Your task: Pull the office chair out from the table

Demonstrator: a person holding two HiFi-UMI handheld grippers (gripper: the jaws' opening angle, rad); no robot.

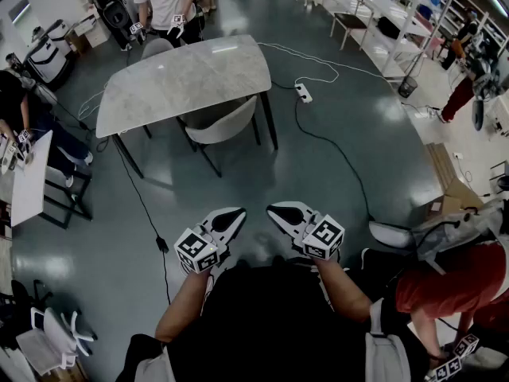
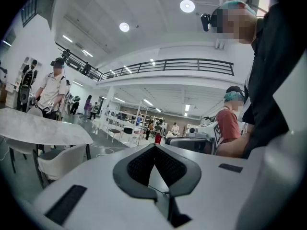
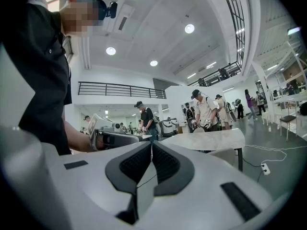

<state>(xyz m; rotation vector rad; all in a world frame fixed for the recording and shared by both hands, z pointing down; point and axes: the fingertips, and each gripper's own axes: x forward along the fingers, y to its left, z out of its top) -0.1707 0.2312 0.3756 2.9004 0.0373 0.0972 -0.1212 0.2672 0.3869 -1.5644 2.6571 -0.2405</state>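
Observation:
A pale shell chair point(image 1: 223, 126) is tucked under the near side of a grey marble table point(image 1: 187, 82) in the head view. Both grippers hang close to my body, well short of the chair. My left gripper point(image 1: 236, 216) and right gripper point(image 1: 273, 212) are shut and hold nothing, their tips angled toward each other. The left gripper view shows the left gripper point(image 2: 154, 150) with its jaws together, and the table point(image 2: 38, 128) and chair point(image 2: 60, 159) far off at the left. In the right gripper view, the right gripper point(image 3: 151, 147) is likewise shut, with the table point(image 3: 206, 138) beyond it at the right.
A power strip point(image 1: 303, 93) with black and white cables lies on the floor right of the table. Another cable point(image 1: 147, 213) runs from the table's left leg toward me. A second chair point(image 1: 155, 48) stands at the far side. People stand behind the table, and a person in red point(image 1: 453, 277) is at my right.

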